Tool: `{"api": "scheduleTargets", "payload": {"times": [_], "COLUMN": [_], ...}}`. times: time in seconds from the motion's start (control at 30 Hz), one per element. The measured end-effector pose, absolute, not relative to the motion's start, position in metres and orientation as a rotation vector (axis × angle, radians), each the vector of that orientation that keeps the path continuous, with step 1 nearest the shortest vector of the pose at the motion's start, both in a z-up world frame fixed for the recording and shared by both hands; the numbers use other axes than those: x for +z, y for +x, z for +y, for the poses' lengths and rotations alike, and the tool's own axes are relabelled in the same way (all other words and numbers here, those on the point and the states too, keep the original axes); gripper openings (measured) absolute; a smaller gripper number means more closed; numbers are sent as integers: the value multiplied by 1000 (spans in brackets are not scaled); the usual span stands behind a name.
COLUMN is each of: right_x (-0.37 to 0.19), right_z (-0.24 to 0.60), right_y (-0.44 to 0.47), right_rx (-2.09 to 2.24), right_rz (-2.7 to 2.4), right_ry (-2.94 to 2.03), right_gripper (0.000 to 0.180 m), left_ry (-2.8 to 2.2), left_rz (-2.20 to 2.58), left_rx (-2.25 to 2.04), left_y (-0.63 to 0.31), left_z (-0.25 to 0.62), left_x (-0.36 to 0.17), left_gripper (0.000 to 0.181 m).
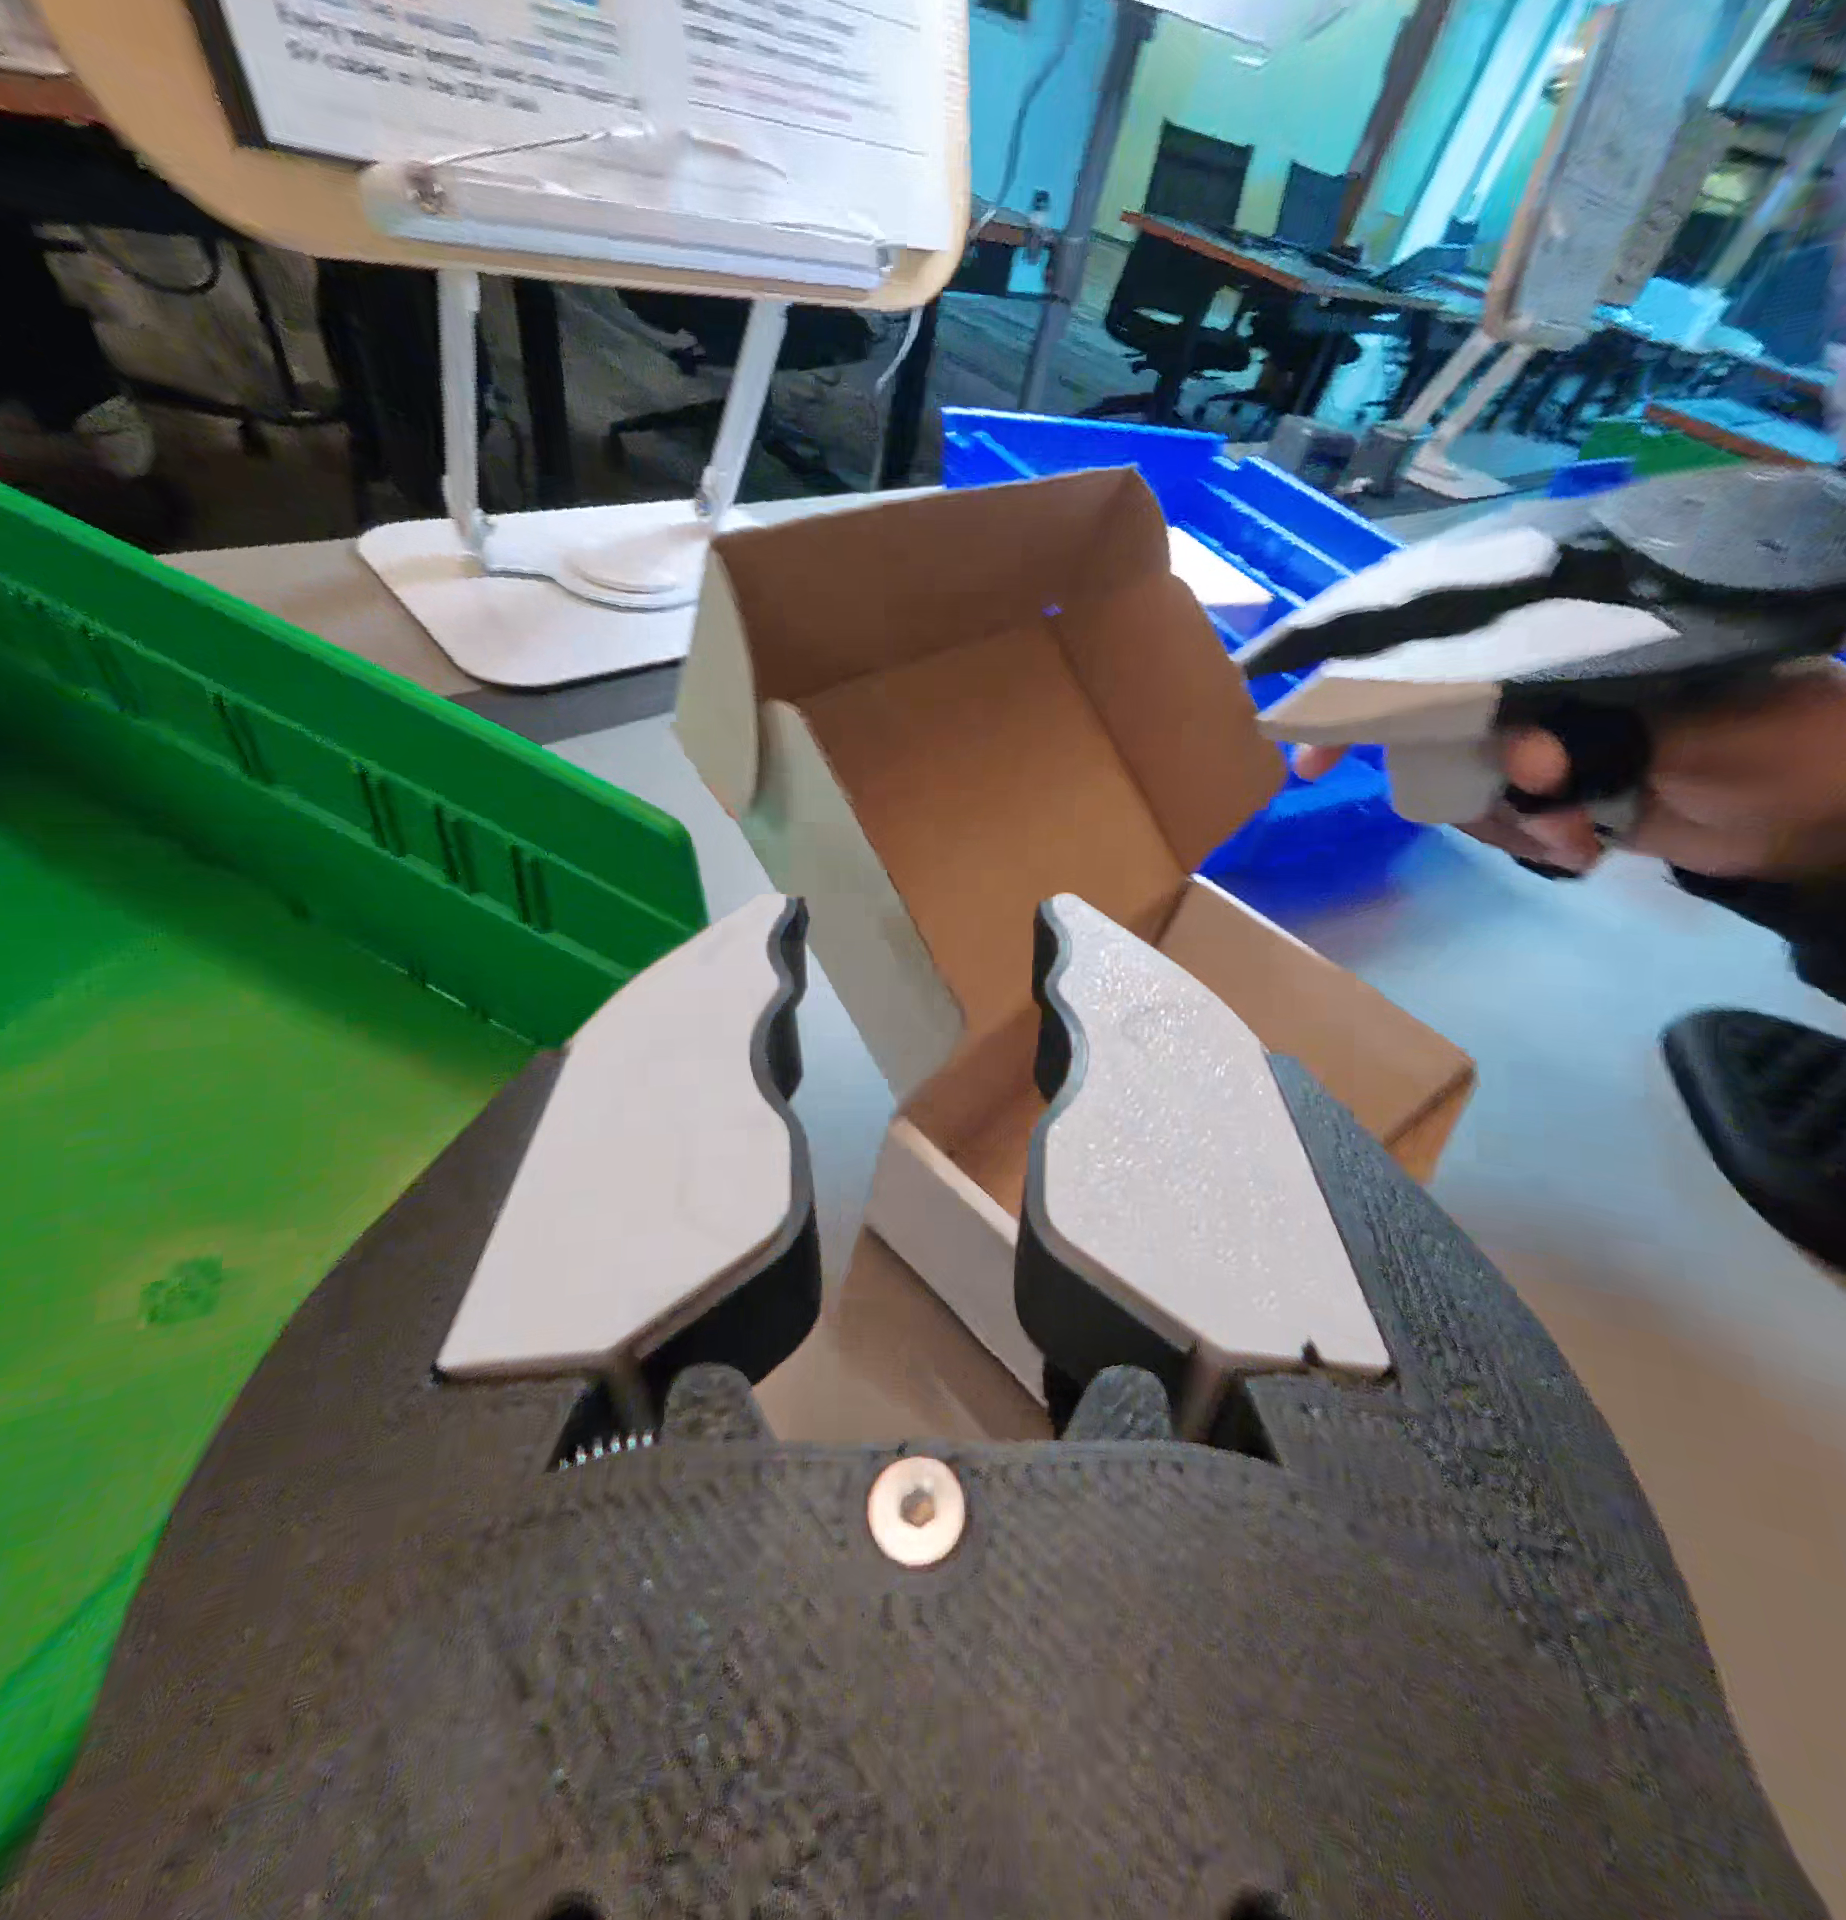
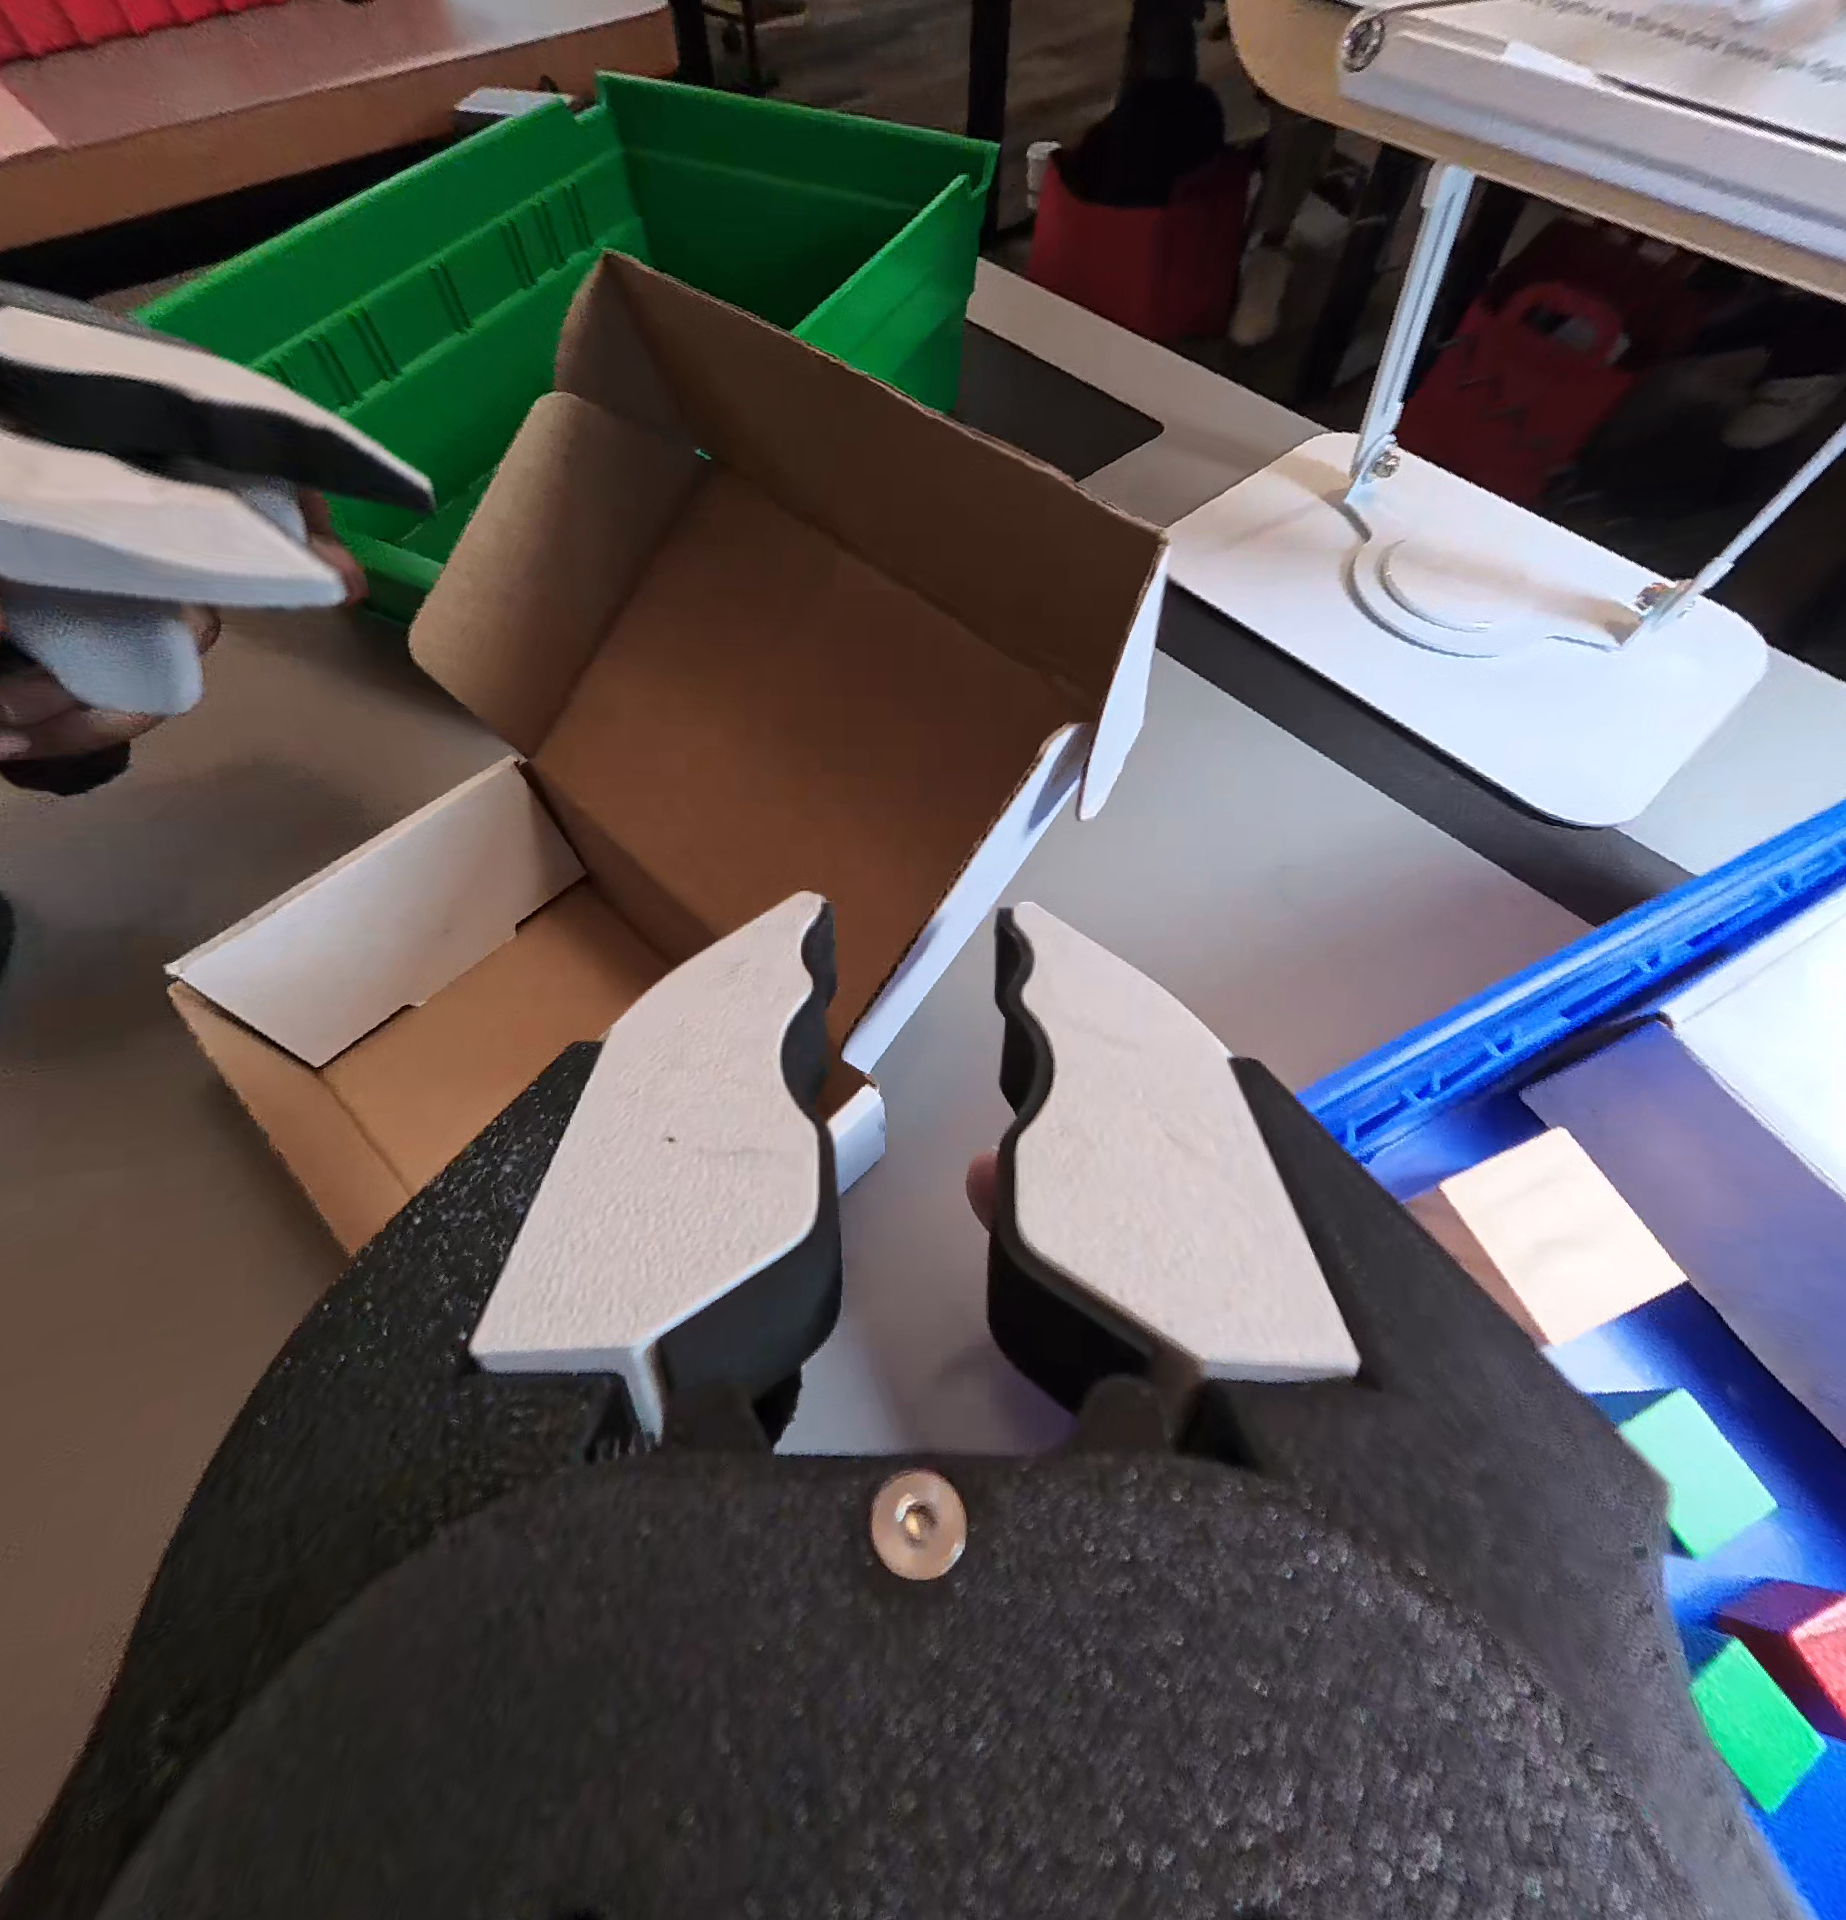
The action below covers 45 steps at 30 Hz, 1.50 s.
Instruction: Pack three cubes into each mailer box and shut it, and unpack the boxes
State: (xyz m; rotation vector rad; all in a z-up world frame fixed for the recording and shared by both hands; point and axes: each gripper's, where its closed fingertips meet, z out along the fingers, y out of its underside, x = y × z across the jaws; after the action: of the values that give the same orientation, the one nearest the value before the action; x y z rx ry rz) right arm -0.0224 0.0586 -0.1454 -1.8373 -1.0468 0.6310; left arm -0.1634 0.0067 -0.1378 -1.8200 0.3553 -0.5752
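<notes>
Grey tabletop (image 2: 1262, 831) bears an empty mailer box (image 2: 545, 997), lid propped up for loading, flanked by left gripper (image 1: 914, 1013) and right gripper (image 2: 914, 997), both parted, empty.

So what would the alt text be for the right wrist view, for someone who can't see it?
An open, empty mailer box sits on a grey table, lid raised, just beyond the right gripper, whose two fingers are parted and hold nothing. The left gripper reaches in from the left; a green bin stands behind, a blue bin with coloured cubes at right.
</notes>
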Motion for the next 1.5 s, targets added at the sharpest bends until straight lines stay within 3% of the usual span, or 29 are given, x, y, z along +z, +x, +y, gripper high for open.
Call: {"api": "scheduleTargets", "payload": {"times": [0.27, 0.73, 0.9, 1.13, 1.3, 1.5], "right_x": [-152, -192, -192, -140, -119, -128], "right_z": [44, -13, -25, -8, -9, -18], "right_y": [-22, -8, 2, 4, -4, -7], "right_rx": [598, 674, 621, 369, 205, 140], "right_rz": [-1077, -1372, -1476, -1373, -1355, -1421], "right_ry": [-1744, -1751, -1713, -1429, -1257, -1219], "right_gripper": [15, 7, 25, 45, 44, 29], "left_ry": [-1859, -1936, -1903, -1657, -1487, -1477], "left_rz": [366, 664, 724, 743, 798, 874], "left_rx": [-546, -622, -622, -339, -155, -67], "left_y": [-151, -135, -139, -152, -141, -130], "left_z": [14, -47, -62, -63, -65, -67], "left_x": [-152, -184, -180, -142, -118, -128], "left_gripper": [17, 12, 25, 44, 46, 27]}}
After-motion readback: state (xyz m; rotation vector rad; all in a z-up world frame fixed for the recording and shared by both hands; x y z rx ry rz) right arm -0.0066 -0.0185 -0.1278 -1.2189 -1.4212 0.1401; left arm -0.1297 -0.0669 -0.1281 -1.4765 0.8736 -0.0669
